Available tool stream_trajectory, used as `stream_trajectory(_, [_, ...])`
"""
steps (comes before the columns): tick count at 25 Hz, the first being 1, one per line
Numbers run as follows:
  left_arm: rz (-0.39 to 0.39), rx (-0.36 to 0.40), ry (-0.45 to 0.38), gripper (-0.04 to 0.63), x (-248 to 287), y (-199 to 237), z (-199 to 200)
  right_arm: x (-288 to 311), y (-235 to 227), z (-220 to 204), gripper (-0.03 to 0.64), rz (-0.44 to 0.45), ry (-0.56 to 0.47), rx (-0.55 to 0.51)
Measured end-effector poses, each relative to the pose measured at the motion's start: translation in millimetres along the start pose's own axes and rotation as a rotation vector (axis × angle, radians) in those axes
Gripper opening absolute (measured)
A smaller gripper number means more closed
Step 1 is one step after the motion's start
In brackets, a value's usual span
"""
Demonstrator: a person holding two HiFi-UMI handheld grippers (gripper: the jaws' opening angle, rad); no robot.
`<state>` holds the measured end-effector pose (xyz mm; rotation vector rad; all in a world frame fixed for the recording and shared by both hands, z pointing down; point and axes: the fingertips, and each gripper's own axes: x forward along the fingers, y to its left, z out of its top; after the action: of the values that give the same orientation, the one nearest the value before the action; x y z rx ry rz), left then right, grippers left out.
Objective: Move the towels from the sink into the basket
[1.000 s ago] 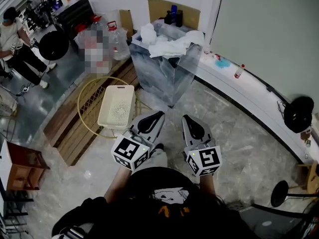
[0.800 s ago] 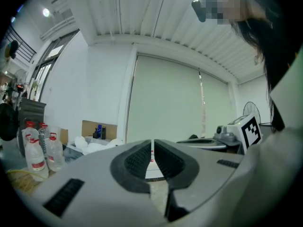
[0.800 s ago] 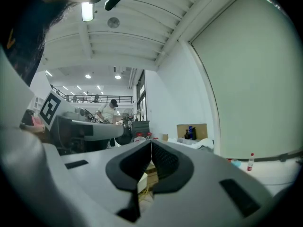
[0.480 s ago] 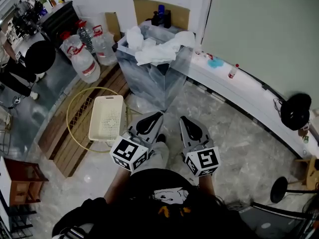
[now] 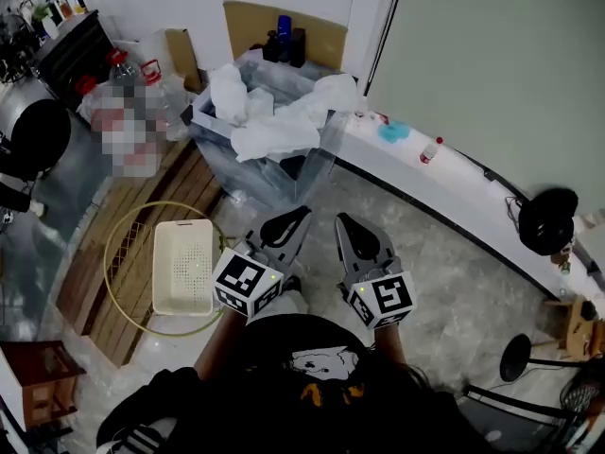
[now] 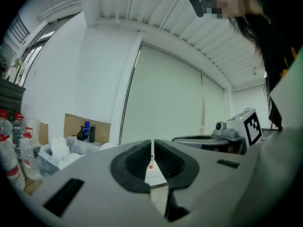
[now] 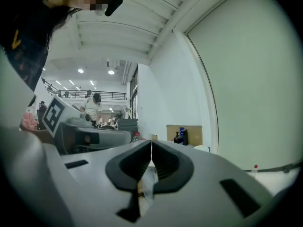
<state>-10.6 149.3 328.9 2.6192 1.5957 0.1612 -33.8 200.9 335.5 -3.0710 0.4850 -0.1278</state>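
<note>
Left tongs: your left tongs (image 5: 295,218) are clenched on nothing. In the left gripper view the dark pads meet with only a hairline slit between them.
Right tongs: your right tongs (image 5: 346,225) are clenched as well and hold nothing, with the pads together in the right gripper view.
Pose: you hold both pairs level, side by side and apart, in front of your body with the tips toward the sink. A marker cube (image 5: 248,285) sits at the rear of each, close to your hands.
Towels: the white towels (image 5: 274,126) lie crumpled in a heap in the sink, and some hang over its rim. Neither pair of tongs touches them.
Sink: the clear-walled sink (image 5: 284,173) stands on the floor (image 5: 444,272) ahead of the tongs, well apart from them.
Basket: the cream basket (image 5: 182,266) lies empty to the left of your left tongs in the head view, apart from the sink. It sits inside a thin yellow ring (image 5: 112,253).
Slats: wooden slats (image 5: 142,206) run under the far side of the ring.
Behind the sink: a sheet of cardboard (image 5: 248,22) leans on the wall, with a blue bottle (image 5: 284,26) in front of it.
Right side: a curved white counter (image 5: 473,201) carries a small red-capped bottle (image 5: 428,149).
Left side: water jugs (image 5: 151,72) with red caps stand by the slats.
</note>
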Motion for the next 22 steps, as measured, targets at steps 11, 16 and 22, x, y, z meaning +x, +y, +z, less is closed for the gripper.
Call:
stream_trajectory(11, [-0.045,-0.019,0.028,0.023,63.7,90.5,0.3,96.7,-50.6,-1.2,0.006,-0.055,0.05,-0.002])
stream_trajectory(16, [-0.047,-0.032,0.034,0.023,76.6,103.6,-0.3,117.9,-68.1,-0.4,0.006,-0.063,0.063,-0.001])
stream_trajectory(22, [-0.008,-0.044,0.037,0.023,83.6,126.1,-5.3,148.0,-79.4,-1.3,0.006,-0.026,0.069,-0.008])
